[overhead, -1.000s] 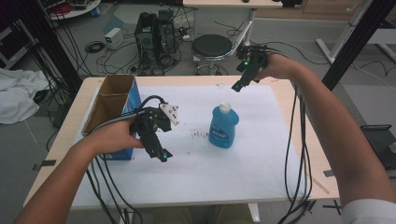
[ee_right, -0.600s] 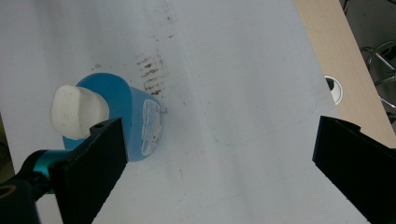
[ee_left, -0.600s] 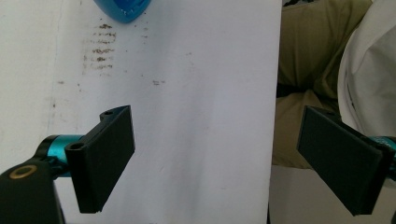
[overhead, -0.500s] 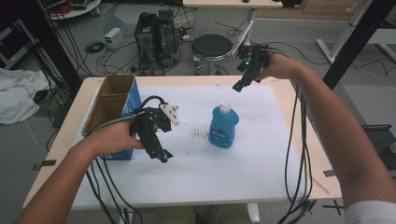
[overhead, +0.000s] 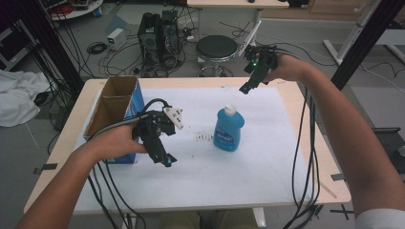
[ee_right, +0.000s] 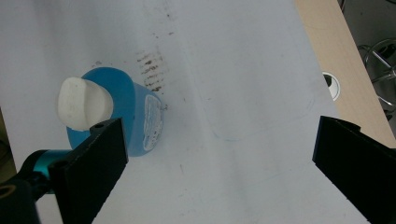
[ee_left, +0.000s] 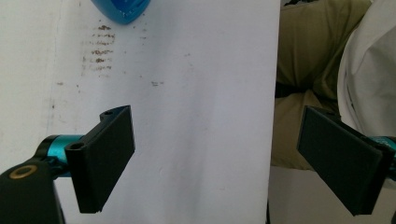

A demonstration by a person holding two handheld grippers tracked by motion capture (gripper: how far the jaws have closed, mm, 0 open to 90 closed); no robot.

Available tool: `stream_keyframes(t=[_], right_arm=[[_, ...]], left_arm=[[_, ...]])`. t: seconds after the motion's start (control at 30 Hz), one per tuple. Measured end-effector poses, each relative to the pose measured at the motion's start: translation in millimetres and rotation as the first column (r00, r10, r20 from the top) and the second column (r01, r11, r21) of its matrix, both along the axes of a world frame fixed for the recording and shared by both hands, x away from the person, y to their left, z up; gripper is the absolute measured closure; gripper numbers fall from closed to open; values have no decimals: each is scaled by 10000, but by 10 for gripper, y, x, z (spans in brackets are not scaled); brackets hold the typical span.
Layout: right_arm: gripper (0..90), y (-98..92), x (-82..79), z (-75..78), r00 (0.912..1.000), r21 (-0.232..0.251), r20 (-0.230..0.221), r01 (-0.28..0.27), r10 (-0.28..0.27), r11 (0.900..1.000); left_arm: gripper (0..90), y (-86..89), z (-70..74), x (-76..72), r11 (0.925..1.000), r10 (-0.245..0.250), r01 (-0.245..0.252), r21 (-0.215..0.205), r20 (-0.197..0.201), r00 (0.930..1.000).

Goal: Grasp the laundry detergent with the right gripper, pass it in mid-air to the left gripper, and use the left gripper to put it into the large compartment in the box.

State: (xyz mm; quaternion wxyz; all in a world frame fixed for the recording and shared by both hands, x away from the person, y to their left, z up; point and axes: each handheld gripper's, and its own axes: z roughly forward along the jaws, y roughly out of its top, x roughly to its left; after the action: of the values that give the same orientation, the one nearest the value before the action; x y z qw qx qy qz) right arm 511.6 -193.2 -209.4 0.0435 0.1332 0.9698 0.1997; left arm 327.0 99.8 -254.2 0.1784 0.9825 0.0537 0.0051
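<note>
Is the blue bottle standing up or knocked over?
Upright. The blue bottle stands on its base on the white sheet, white cap on top; neither gripper touches it.

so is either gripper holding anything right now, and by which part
Nothing is held. The left gripper and the right gripper both have open, empty jaws, and the blue bottle stands alone on the table between them.
</note>
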Motion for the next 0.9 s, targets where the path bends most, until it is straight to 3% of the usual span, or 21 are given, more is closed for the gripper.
stream_keyframes(t=[0.5,0.9], right_arm=[[22,-101,-95,-39,9996,-112,-59,262,-263,9996],[22,-341,-356,-84,9964,504,-295,804,-790,9955]], left_arm=[[113,38,-35,1,10000,-21,21,-31,48,10000],[114,19,-65,-11,9999,-33,34,-98,75,10000]])
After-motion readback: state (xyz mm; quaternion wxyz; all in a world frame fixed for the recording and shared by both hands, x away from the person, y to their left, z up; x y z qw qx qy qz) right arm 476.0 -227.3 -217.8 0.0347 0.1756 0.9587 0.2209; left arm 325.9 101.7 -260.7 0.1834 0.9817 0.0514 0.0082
